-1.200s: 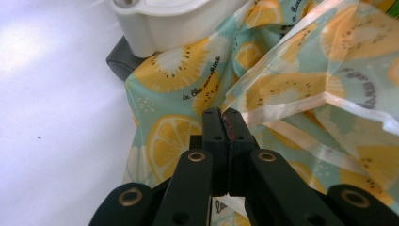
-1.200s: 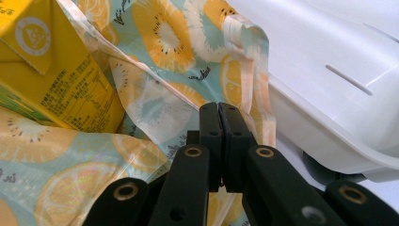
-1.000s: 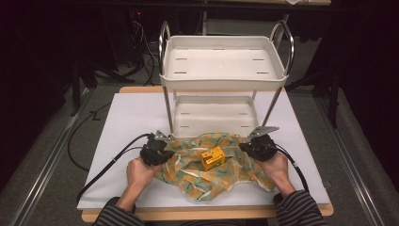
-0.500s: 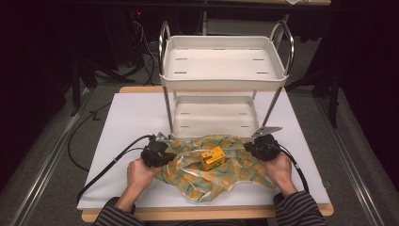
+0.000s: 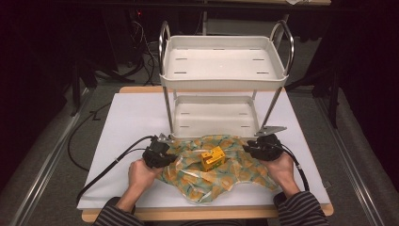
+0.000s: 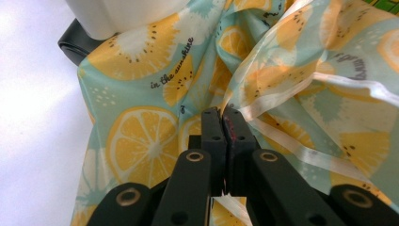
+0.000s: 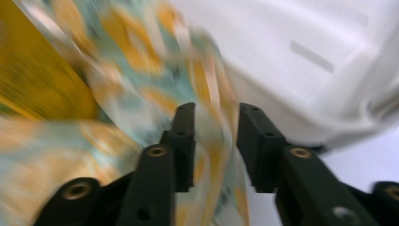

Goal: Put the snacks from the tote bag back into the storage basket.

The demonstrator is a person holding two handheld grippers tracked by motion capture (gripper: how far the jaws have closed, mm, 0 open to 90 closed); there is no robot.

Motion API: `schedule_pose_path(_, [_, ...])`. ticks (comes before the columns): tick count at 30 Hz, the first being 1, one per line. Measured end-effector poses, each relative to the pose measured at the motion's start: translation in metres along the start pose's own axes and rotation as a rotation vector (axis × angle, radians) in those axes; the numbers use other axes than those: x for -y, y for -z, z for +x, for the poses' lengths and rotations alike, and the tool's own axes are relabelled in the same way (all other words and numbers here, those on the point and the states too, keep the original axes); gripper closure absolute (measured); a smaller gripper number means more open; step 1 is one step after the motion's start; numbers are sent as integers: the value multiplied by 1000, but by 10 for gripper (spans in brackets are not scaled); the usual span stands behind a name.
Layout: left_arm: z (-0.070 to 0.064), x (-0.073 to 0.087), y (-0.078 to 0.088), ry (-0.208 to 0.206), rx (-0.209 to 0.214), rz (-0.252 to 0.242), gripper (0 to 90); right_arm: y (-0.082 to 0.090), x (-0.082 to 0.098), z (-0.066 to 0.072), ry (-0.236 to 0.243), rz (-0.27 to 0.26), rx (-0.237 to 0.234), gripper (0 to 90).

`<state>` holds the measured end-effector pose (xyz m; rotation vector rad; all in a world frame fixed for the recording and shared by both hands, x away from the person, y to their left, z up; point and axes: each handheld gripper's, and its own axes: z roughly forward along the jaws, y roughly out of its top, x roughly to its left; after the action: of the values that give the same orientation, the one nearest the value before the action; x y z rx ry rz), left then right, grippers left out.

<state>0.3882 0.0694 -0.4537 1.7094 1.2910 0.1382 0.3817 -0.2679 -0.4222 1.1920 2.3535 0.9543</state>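
Note:
A lemon-print cloth [image 5: 221, 175] lies rumpled on the white table cover in front of the rack, with a small yellow box [image 5: 212, 158] on top of it. My left gripper [image 5: 168, 151] is shut on the cloth's pale hem at its left side; in the left gripper view the hem passes between the closed tips [image 6: 224, 116]. At the cloth's right side is my right gripper [image 5: 249, 148]. Its jaws have just been opening and stand apart [image 7: 215, 117]. A fold of the cloth [image 7: 214, 89] hangs loosely between them, blurred. The yellow box [image 7: 33, 70] shows beyond it.
A white two-tier rack [image 5: 221, 66] with metal handles stands right behind the cloth, its lower tray [image 5: 214, 115] near both grippers. The tray's edge [image 6: 122, 14] and a black foot [image 6: 75, 43] are close to the left gripper. Cables trail from both grippers. Dark floor surrounds the table.
The right hand has edged slightly to the right and the cloth near it has settled a little. The left hand and the yellow box have stayed put.

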Motion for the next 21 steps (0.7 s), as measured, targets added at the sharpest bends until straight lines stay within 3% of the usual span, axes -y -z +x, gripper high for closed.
schedule_pose_path(5, [0,-1,0,9,2,2,882,12,-16,14,41,-111,2,555])
schedule_pose_path(10, [-3,1,0,19,7,-7,875,11,-27,24,83,-130,19,545])
schedule_pose_path(12, [-2,1,1,10,7,-1,873,7,-27,24,98,-97,30,607])
schedule_pose_path(17, [-2,1,1,18,13,4,875,0,-25,19,91,-41,-10,877])
schedule_pose_path(21, [-1,1,2,13,18,13,884,0,-23,20,118,-9,-16,900])
